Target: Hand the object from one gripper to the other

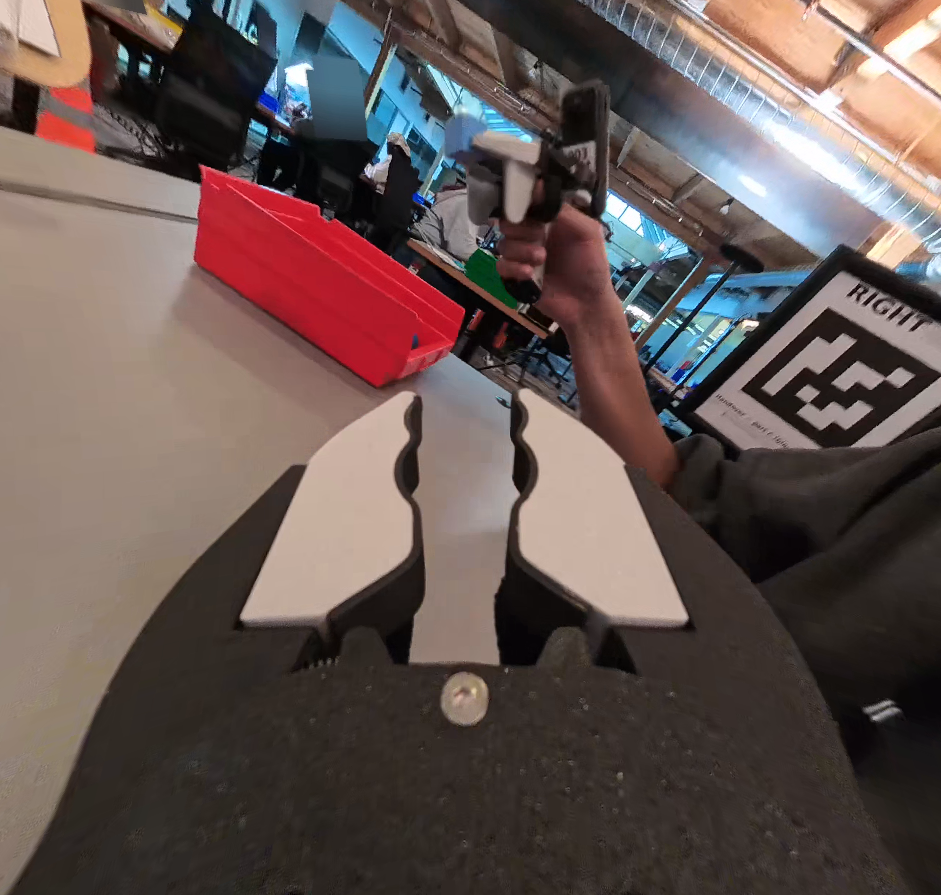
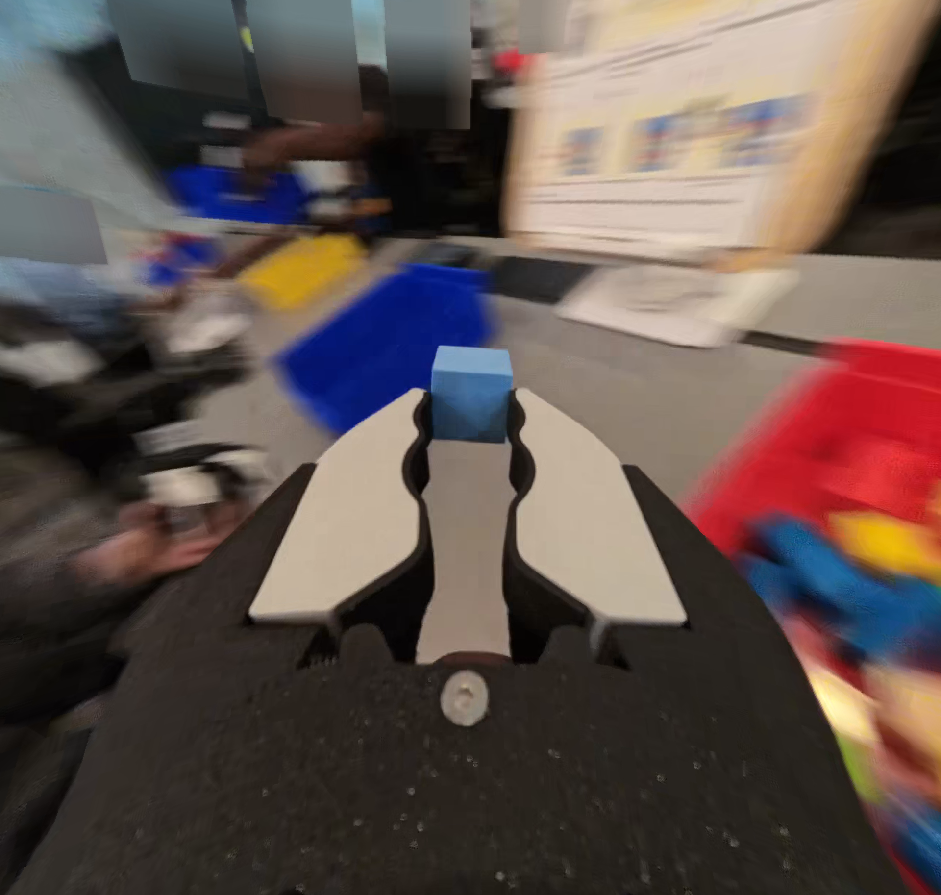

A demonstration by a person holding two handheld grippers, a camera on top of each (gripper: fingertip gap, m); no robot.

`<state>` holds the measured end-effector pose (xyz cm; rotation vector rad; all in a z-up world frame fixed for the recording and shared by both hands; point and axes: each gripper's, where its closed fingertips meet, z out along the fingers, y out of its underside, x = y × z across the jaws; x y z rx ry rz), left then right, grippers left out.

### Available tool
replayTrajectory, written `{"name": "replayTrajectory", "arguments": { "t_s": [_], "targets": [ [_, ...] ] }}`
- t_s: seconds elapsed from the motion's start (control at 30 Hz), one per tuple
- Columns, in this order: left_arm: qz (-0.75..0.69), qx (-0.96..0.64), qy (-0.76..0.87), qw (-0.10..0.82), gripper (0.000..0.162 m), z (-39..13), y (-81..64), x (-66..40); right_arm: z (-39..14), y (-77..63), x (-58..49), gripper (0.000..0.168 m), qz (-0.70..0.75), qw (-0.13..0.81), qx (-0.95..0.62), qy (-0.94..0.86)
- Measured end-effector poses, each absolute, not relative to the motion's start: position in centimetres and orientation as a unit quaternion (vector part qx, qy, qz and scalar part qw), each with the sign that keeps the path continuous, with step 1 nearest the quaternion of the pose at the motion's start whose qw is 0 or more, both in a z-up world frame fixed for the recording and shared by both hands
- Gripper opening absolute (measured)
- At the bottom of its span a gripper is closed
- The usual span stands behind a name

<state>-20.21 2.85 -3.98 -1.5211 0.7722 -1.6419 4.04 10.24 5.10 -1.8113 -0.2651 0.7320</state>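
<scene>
Clamped at the very tips of the right gripper (image 2: 469, 415): pale blue cube (image 2: 470, 394), pinched by two opposite faces between the dark pads, front half proud of the jaws. Judged deliberate: tip hold leaves the top, front and underside free for a second pair of jaws to take hold crosswise. Cube square to the fingers, no tilt seen.

Left wrist view shows that gripper well above the bench (image 1: 127, 412), fist (image 1: 555, 259) wrapped round the handle, forearm rising from a dark sleeve (image 1: 814, 514). Cube there only a bluish smear at the jaw end, too blurred to confirm.

Left gripper (image 1: 466, 415) low over the bench, jaws parted to a middling gap with bare bench showing between them, holding nothing. Gap looks about a cube's width or a little more; likely needs no further opening. Pointed past the raised gripper, not yet lined up on it; grippers well apart.

Handover judged not begun: approach stage.

Around: red bin (image 1: 315, 280) on the bench ahead of the left jaws, below the right gripper. Right view strongly blurred; blue bin (image 2: 387, 341) beyond the cube, red bin to the right holding blue and yellow pieces (image 2: 840, 580). Marker board (image 1: 835, 376) propped at bench edge, right.

Obstructions: none between the grippers. Red bin rim the only thing near a low approach.
</scene>
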Motion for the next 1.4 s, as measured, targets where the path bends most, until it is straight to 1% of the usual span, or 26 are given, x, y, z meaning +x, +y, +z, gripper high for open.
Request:
{"name": "replayTrajectory", "arguments": {
  "t_s": [0.03, 0.07, 0.1, 0.13, 0.2, 0.3, 0.43, 0.53, 0.67, 0.77, 0.8, 0.83, 0.87, 0.93, 1.03, 1.1, 1.13, 1.17, 1.23, 1.27, 1.3, 1.33, 1.4],
  "targets": [
    [-0.646, -0.594, 0.296, 0.376, 0.032, -3.8, 2.8, -20.3, 4.2, 10.8, 8.3, 0.027, 0.222, 0.562, -0.793, -0.076],
    [-0.645, -0.594, 0.296, 0.380, 0.032, -3.7, 2.8, -20.4, 2.8, 11.1, 11.9, 0.027, 0.153, 0.554, -0.817, -0.050],
    [-0.635, -0.595, 0.303, 0.388, 0.032, -3.8, 2.9, -20.3, 0.4, 11.2, 14.7, 0.027, 0.104, 0.518, -0.849, -0.033],
    [-0.620, -0.598, 0.319, 0.396, 0.032, -4.2, 2.8, -20.1, -2.7, 11.1, 16.7, 0.028, 0.074, 0.455, -0.887, -0.022],
    [-0.580, -0.608, 0.356, 0.408, 0.032, -5.2, 2.5, -19.5, -8.5, 10.9, 18.6, 0.028, 0.055, 0.342, -0.938, -0.009],
    [-0.563, -0.604, 0.390, 0.408, 0.033, -5.6, 1.3, -18.7, -14.0, 11.5, 18.0, 0.028, 0.079, 0.257, -0.963, -0.013],
    [-0.536, -0.601, 0.424, 0.415, 0.035, -6.1, 0.5, -18.4, -17.2, 12.4, 17.4, 0.028, 0.058, 0.188, -0.980, -0.026],
    [-0.523, -0.603, 0.434, 0.417, 0.037, -6.4, 0.6, -18.5, -18.8, 12.0, 18.3, 0.028, 0.008, 0.144, -0.989, -0.013],
    [-0.500, -0.608, 0.449, 0.422, 0.043, -7.0, 0.7, -18.7, -19.0, 12.0, 18.4, 0.028, -0.001, 0.131, -0.991, -0.001],
    [-0.475, -0.618, 0.450, 0.436, 0.058, -7.2, 1.3, -18.6, -19.0, 12.2, 18.4, 0.029, 0.005, 0.145, -0.989, -0.011],
    [-0.469, -0.621, 0.448, 0.440, 0.062, -7.2, 1.4, -18.7, -18.9, 12.0, 18.2, 0.036, 0.016, 0.146, -0.989, -0.020],
    [-0.460, -0.624, 0.447, 0.446, 0.064, -7.1, 1.5, -18.8, -18.1, 11.8, 18.0, 0.049, 0.027, 0.152, -0.988, -0.025],
    [-0.446, -0.629, 0.444, 0.456, 0.064, -7.0, 1.9, -19.0, -16.5, 11.6, 18.6, 0.054, 0.011, 0.173, -0.985, -0.021],
    [-0.407, -0.646, 0.426, 0.486, 0.065, -6.9, 3.2, -19.9, -11.6, 11.4, 20.1, 0.053, -0.029, 0.256, -0.966, -0.012],
    [-0.348, -0.671, 0.375, 0.537, 0.062, -6.5, 5.4, -22.6, -3.2, 9.9, 20.0, 0.054, -0.038, 0.423, -0.905, -0.002],
    [-0.314, -0.690, 0.318, 0.569, 0.059, -6.1, 6.7, -25.3, 0.3, 7.9, 19.0, 0.053, -0.040, 0.518, -0.855, -0.013],
    [-0.305, -0.699, 0.292, 0.577, 0.059, -5.9, 7.2, -26.7, 0.7, 6.7, 18.5, 0.055, -0.043, 0.545, -0.837, -0.014],
    [-0.300, -0.708, 0.268, 0.581, 0.059, -5.8, 7.5, -28.0, 0.3, 5.5, 18.2, 0.058, -0.044, 0.561, -0.826, -0.006],
    [-0.283, -0.727, 0.229, 0.582, 0.060, -6.0, 8.1, -30.6, -3.0, 3.3, 17.1, 0.060, -0.020, 0.568, -0.822, 0.026],
    [-0.266, -0.736, 0.210, 0.586, 0.060, -6.1, 8.5, -32.0, -5.0, 2.4, 16.2, 0.069, -0.003, 0.571, -0.820, 0.039],
    [-0.243, -0.744, 0.191, 0.592, 0.059, -6.3, 8.9, -33.4, -6.9, 1.6, 15.6, 0.074, 0.006, 0.580, -0.813, 0.054],
    [-0.222, -0.751, 0.175, 0.597, 0.058, -6.4, 9.2, -34.7, -8.3, 0.8, 15.3, 0.071, -0.001, 0.593, -0.802, 0.063],
    [-0.199, -0.761, 0.157, 0.597, 0.058, -6.7, 9.6, -36.4, -9.4, 1.0, 14.6, 0.074, -0.017, 0.618, -0.784, 0.053]
  ]
}}
